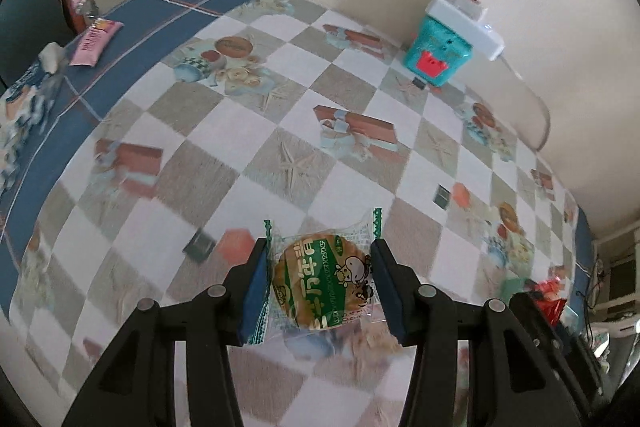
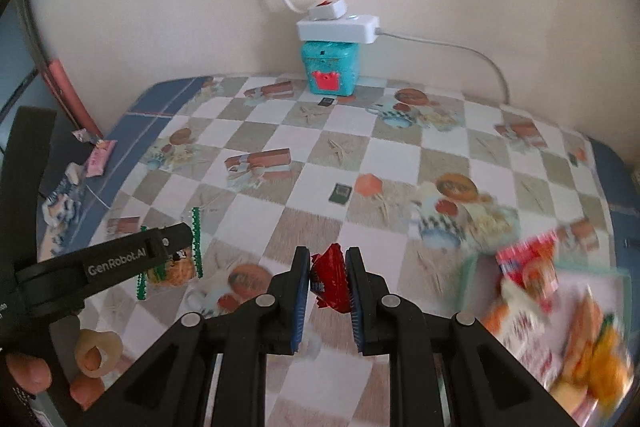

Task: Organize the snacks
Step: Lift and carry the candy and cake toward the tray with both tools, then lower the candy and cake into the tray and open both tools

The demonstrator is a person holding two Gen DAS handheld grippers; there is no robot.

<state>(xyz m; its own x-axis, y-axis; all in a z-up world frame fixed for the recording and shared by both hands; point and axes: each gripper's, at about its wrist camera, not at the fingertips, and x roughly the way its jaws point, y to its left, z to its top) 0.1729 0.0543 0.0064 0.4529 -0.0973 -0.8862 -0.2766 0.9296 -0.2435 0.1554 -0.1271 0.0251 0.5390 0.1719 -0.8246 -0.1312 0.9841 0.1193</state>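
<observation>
My left gripper (image 1: 320,287) is shut on a round cracker in a clear wrapper with green print (image 1: 324,283), held above the checked tablecloth (image 1: 240,131). The same left gripper (image 2: 176,247) shows at the left of the right wrist view, with the green-edged cracker pack (image 2: 176,267) between its fingers. My right gripper (image 2: 328,281) is shut on a small red-wrapped snack (image 2: 328,279). That red snack (image 1: 552,301) appears at the right edge of the left wrist view. A tray of mixed snack packs (image 2: 560,311) lies blurred at the right.
A teal tin (image 2: 330,71) with a white power strip (image 2: 338,27) on top stands against the back wall. A pink snack pack (image 2: 100,155) and crumpled wrappers (image 2: 60,203) lie at the table's left edge. A person's fingers (image 2: 32,371) hold the left tool.
</observation>
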